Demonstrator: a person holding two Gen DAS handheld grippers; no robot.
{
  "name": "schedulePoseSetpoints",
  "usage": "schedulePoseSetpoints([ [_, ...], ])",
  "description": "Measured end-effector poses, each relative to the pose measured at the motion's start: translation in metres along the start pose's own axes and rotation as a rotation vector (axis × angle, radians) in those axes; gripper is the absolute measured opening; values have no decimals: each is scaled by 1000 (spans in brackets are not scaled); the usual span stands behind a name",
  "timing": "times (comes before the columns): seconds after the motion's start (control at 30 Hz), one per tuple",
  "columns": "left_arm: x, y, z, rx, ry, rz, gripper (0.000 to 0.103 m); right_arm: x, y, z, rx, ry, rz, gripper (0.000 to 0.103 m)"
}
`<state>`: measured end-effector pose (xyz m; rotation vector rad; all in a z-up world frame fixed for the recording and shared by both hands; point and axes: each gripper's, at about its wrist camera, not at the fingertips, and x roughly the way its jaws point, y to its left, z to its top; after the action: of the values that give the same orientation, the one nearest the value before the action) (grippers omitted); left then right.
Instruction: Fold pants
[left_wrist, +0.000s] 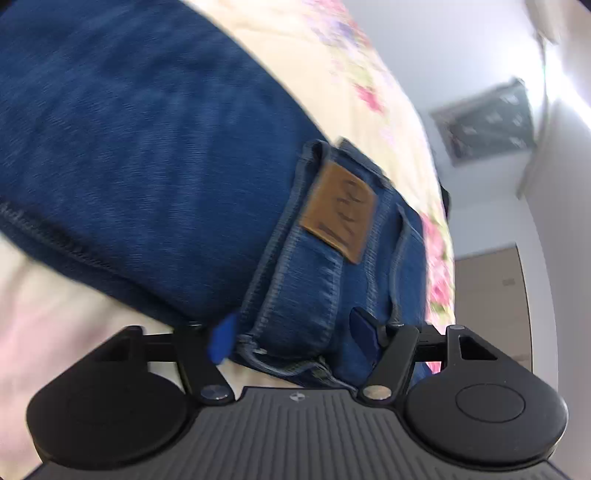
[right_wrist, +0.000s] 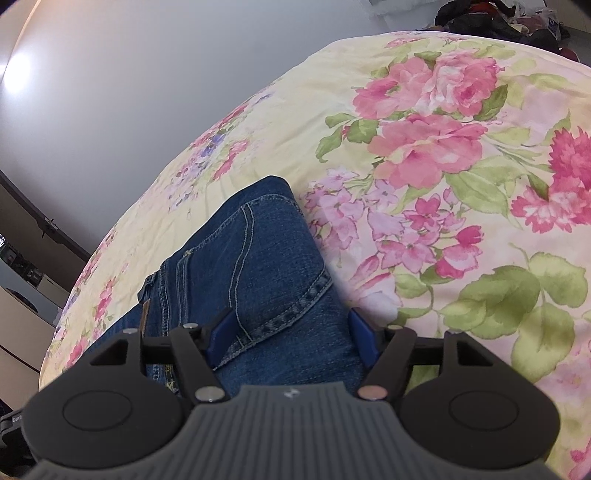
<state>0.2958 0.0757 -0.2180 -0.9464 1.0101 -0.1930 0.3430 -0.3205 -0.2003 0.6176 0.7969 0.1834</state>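
Dark blue denim pants (left_wrist: 155, 155) lie on the floral yellow bedspread (right_wrist: 443, 147), filling frame centre. My left gripper (left_wrist: 295, 339) sits wide open around the waistband by the brown leather patch (left_wrist: 340, 212), contact blurred. My right gripper (right_wrist: 291, 332) is wide open over the denim, seemingly holding nothing.

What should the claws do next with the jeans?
Probably close both claws: the left claw straddles the waistband by the brown patch, and the right claw sits open around the jeans on the flowery bedspread.
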Motion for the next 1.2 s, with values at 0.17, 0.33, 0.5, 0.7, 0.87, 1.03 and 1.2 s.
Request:
schedulePoseSetpoints([
  [0.17,-3,1,-1,14,17,6,75,0,-1,0,7,1,3,64],
  [0.33,7,-4,0,-37,34,-55,73,0,-1,1,8,1,3,64],
  [0.5,4,-24,0,66,-5,-104,36,0,-2,1,15,1,4,64],
  [0.7,-16,-41,-6,126,-112,-80,27,0,-2,0,23,-3,14,64],
  [0.87,-37,-42,-17,155,-213,-75,26,-11,9,1,-37,-57,40,63],
  [1.03,-45,-32,-26,207,-245,20,26,-21,30,-1,-159,-115,90,63],
  [1.2,-7,-1,-13,200,-156,143,29,8,42,-19,-332,81,-47,63],
])
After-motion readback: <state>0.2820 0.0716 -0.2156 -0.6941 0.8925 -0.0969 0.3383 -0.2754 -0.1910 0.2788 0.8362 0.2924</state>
